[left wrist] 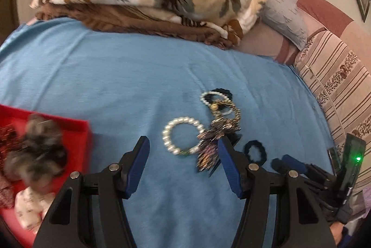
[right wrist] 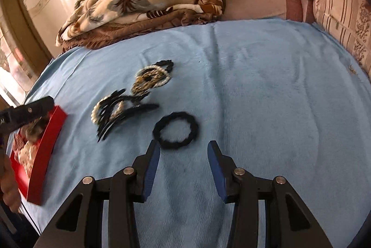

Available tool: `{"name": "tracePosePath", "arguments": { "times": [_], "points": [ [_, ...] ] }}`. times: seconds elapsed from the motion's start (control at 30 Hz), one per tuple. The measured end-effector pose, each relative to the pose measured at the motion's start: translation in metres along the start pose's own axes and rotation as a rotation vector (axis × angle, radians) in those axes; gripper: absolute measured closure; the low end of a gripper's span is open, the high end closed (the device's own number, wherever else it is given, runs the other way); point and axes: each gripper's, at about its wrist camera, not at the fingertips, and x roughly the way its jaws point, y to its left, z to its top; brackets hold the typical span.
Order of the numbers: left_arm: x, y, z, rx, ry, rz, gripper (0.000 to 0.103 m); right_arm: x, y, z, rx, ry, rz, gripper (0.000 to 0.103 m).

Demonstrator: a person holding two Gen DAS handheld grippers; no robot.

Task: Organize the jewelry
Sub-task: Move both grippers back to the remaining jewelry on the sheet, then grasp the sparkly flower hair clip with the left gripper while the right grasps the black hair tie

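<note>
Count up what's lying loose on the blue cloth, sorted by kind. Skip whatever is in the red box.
Pearl bracelets: 2
Black hair ties: 2
Gold-and-black beaded bracelet: 1
Dark claw clip: 1
Total: 6

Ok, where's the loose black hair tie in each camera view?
Left wrist: black hair tie lies lower right, just beyond the right-hand finger.
Right wrist: it lies centre, just ahead of the open fingers.
Shared landmark: the red box, left in both.
</note>
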Motion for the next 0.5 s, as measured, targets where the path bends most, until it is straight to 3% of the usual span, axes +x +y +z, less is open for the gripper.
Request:
{"name": "tracePosePath", "arguments": {
  "times": [0.2,0.5],
  "points": [
    [0.04,-0.015,0.015,0.0,0.036,-0.039,0.043,0.03,-0.008,0.011,0.038,0.027,0.023,0.057],
    [0.078,-0.032,0.011,0.085,0.104,-0.064,0.043,0.044,-0.004,0.013,0.026,0.032,0.046,0.057]
  ]
}}
